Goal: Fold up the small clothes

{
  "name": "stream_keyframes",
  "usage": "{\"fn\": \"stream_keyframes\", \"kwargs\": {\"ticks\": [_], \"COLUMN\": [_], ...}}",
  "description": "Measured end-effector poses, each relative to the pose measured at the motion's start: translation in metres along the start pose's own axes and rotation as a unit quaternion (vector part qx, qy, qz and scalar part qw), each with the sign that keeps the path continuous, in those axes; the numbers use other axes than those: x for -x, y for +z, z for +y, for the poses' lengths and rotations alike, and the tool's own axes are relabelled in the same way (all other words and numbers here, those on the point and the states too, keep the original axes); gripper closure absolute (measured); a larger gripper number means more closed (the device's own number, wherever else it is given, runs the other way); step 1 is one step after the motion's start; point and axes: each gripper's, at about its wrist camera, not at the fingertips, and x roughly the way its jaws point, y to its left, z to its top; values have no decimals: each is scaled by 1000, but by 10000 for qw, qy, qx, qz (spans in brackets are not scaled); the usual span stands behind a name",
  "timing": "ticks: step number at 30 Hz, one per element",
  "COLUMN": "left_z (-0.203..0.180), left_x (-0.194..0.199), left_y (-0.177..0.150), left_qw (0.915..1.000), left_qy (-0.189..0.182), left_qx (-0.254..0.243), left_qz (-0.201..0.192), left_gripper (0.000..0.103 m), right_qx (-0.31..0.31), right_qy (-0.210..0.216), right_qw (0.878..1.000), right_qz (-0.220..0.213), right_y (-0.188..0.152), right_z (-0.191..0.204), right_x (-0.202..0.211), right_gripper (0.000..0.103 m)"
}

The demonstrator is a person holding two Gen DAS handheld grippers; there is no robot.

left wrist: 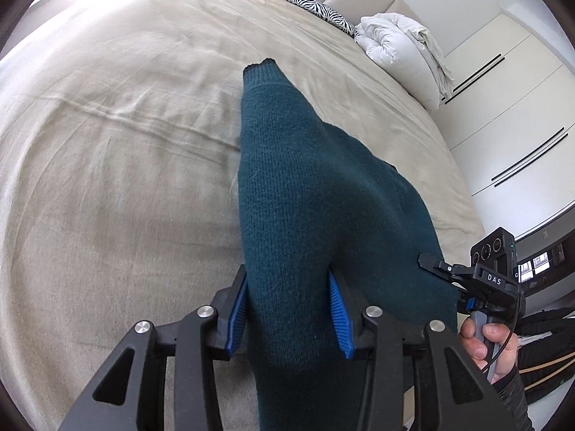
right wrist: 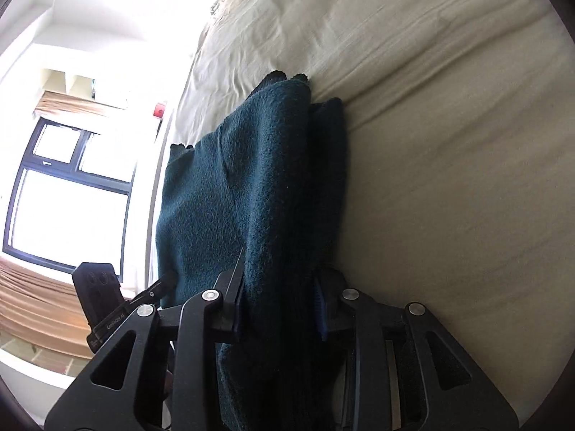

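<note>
A dark teal knit garment [left wrist: 309, 194] hangs bunched over the beige bed [left wrist: 125, 143], and one ribbed cuff end [left wrist: 258, 66] reaches forward onto the sheet. My left gripper [left wrist: 287, 273] is shut on a thick fold of it, with a blue pad [left wrist: 339, 309] pressed against each side. In the right wrist view the same garment [right wrist: 244, 186] lies in folded layers, and my right gripper [right wrist: 278, 276] is shut on its near edge. The right gripper [left wrist: 433, 265], held by a hand [left wrist: 485, 341], shows at the garment's right edge. Cloth hides the pad faces.
A zebra-print pillow [left wrist: 316, 9] and a rolled white duvet [left wrist: 399, 46] lie at the head of the bed. White wardrobe doors [left wrist: 510, 115] stand to the right. A bright window [right wrist: 68, 194] lies beyond the bed's left edge. The sheet [right wrist: 449, 179] spreads wide around the garment.
</note>
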Motion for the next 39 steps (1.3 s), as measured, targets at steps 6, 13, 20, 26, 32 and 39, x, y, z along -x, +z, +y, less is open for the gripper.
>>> {"fn": "stream_keyframes", "kwargs": {"ticks": [6,13,20,26,32,39], "left_z": [7,-19,-26,-28,-31,-42], "left_x": [20,49,34,40,40,73], "left_y": [-5,-14,-27,-30,-37,-47], "left_qw": [9997,9969,9962,9953,9936,9843], "left_qy": [70,161,255,294,402,627], "left_qx": [70,-266,-544,-593,-727,-1037], "left_qz": [-215,-722,-623,-703,-762,-1283], "left_gripper": [58,59,58,58,57,49], "right_qx": [77,818,512,293,1144,777], "right_qy": [-677,-57,-147,261,416,-118], "right_qw": [9964,9930,9984,9986,9925,9969], "right_qz": [-511,-852,-177,-357,-83,-83], "right_y": [6,-21,-45,-50,-67,-77], "right_z": [21,70,53,31,82,57], "right_x": [22,73,5,15,15,4], "right_gripper": [62,62,69,69,59,59]}}
